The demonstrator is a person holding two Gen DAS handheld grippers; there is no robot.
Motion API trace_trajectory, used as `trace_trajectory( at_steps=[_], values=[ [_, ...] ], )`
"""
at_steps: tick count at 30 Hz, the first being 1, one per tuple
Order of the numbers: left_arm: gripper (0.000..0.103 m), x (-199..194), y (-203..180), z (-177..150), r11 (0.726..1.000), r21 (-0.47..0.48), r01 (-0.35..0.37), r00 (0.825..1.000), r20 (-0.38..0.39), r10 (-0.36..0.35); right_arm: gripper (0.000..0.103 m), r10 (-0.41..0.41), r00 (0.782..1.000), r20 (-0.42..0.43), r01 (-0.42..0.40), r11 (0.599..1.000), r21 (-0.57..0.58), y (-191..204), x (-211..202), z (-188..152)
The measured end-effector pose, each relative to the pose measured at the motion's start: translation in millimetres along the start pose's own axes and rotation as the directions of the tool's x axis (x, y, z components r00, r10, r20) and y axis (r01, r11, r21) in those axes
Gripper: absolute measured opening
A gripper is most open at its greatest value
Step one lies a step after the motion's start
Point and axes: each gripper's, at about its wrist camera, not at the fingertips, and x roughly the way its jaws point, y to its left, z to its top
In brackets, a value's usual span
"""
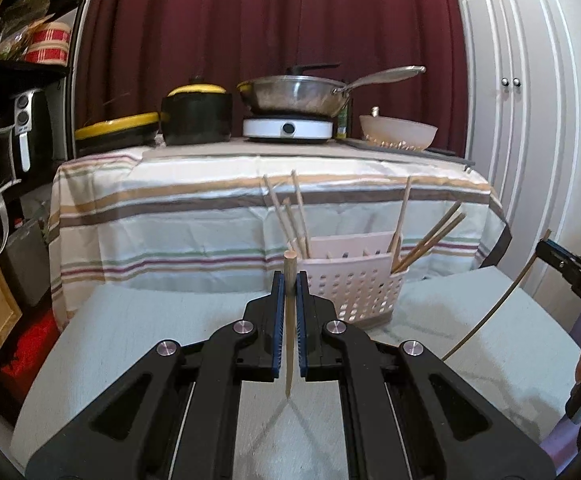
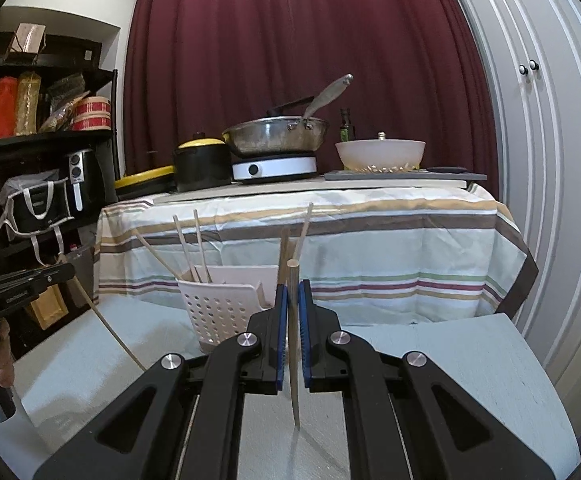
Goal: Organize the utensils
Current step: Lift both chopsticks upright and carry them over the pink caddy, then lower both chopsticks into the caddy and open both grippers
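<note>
My left gripper (image 1: 289,280) is shut on a wooden chopstick (image 1: 289,328) held upright, its tip just above the pale table. My right gripper (image 2: 293,290) is shut on another upright chopstick (image 2: 293,344). A pink perforated utensil caddy (image 1: 354,284) stands just beyond the left gripper, with several chopsticks (image 1: 296,216) leaning in its compartments. The caddy also shows in the right wrist view (image 2: 222,308), ahead and left of my right gripper. The right gripper appears at the right edge of the left wrist view (image 1: 570,268), the left gripper at the left edge of the right wrist view (image 2: 30,280).
Behind the caddy stands a table with a striped cloth (image 1: 210,208). It carries a steel pan (image 1: 294,96) on a white hotplate (image 1: 288,127), a black and yellow pot (image 1: 196,116) and a white bowl (image 1: 398,132). A dark shelf (image 1: 14,120) is at left, white cupboard doors (image 1: 530,100) at right.
</note>
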Motion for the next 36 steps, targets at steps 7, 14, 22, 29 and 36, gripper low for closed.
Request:
trace_trajectory(
  at_steps=[7, 14, 22, 29, 36],
  values=[
    [0.006, -5, -5, 38, 0.997, -0.009, 0.077, 0.996, 0.040, -0.076, 0.007, 0.076, 0.996, 0.052, -0.077, 0.997, 0.020, 5, -5, 32],
    [0.006, -10, -10, 88, 0.995, 0.002, 0.104, 0.985, 0.138, -0.103, 0.007, 0.133, 0.978, 0.162, -0.135, 0.991, 0.004, 15, -7, 79],
    [0.006, 8, -22, 138, 0.994, 0.026, 0.104, 0.967, 0.231, -0.107, 0.007, 0.156, 0.945, 0.286, -0.157, 0.987, -0.019, 23, 15, 131],
    [0.006, 48, -24, 148, 0.995, 0.021, 0.093, 0.968, 0.232, -0.096, 0.007, 0.137, 0.944, 0.299, -0.143, 0.990, -0.002, 20, 68, 140],
    [0.006, 93, -21, 125, 0.997, 0.001, 0.077, 0.978, 0.192, -0.076, 0.007, 0.102, 0.970, 0.220, -0.104, 0.995, -0.002, 21, 123, 111]
  ],
)
